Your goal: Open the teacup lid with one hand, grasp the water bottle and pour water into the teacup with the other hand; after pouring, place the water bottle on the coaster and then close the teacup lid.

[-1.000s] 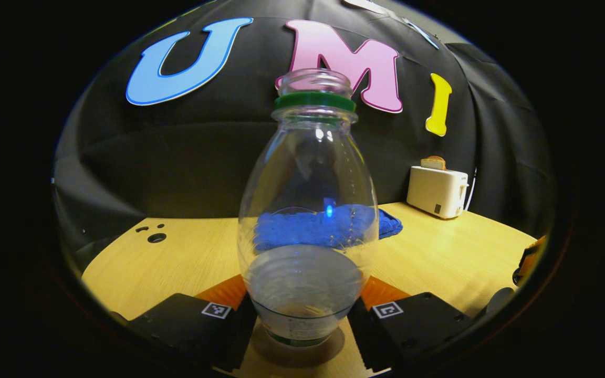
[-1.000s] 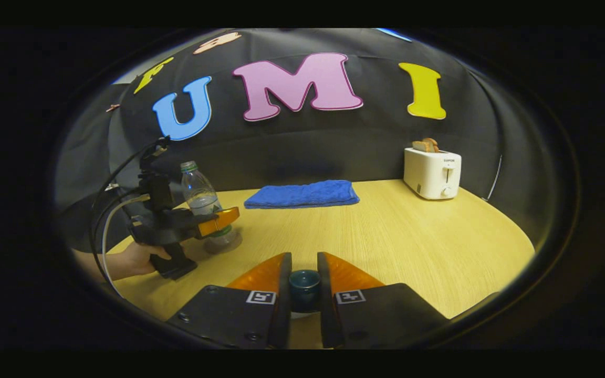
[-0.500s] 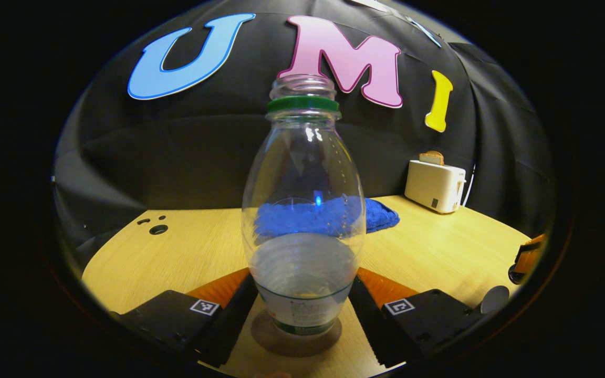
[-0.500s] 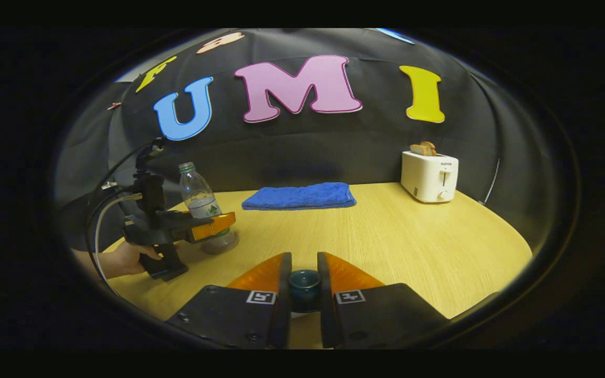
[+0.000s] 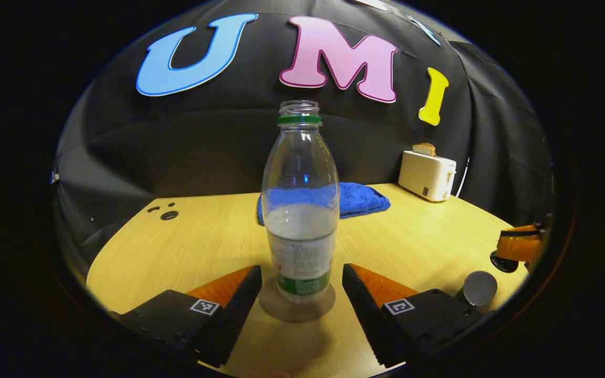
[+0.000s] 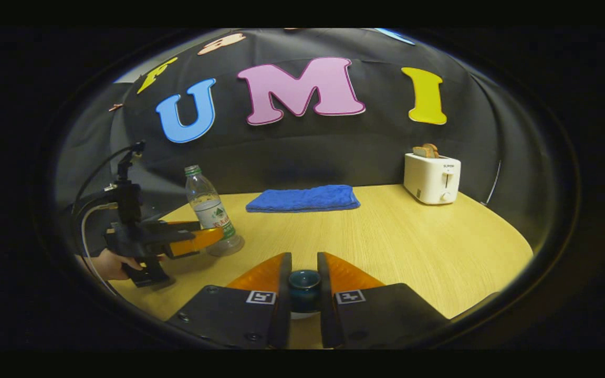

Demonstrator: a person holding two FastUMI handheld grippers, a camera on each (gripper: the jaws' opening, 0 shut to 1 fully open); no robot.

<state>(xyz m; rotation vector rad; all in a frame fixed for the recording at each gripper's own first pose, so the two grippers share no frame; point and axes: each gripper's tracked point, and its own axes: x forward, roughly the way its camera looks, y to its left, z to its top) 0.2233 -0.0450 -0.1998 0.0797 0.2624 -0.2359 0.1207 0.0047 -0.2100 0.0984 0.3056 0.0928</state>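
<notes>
In the left gripper view, the wooden table (image 5: 187,247) is carrying two small dark holes at its far left. The left gripper (image 5: 298,286) is standing wide open at the bottom, and its two fingers are not touching anything. Between them, a little further forward, the water bottle (image 5: 300,210) is standing upright on a round coaster (image 5: 296,307). The bottle has no cap and is holding some water in its lower part. Behind it a blue towel (image 5: 360,197) is lying flat, and further right a white toaster (image 5: 426,174) with bread in its slot is standing near the wall. At the right edge, a round grey disc (image 5: 479,287) is lying on the table; I cannot tell what it is.

In the right gripper view, a hand (image 6: 107,264) at the far left is holding the left gripper (image 6: 197,239), with the bottle (image 6: 209,207) just beyond its open fingers. In the bottom centre, the right gripper (image 6: 304,286) is nearly closed, and both fingers are pressing on the dark lid knob (image 6: 304,281) of the teacup. The cup below it is mostly hidden.
</notes>
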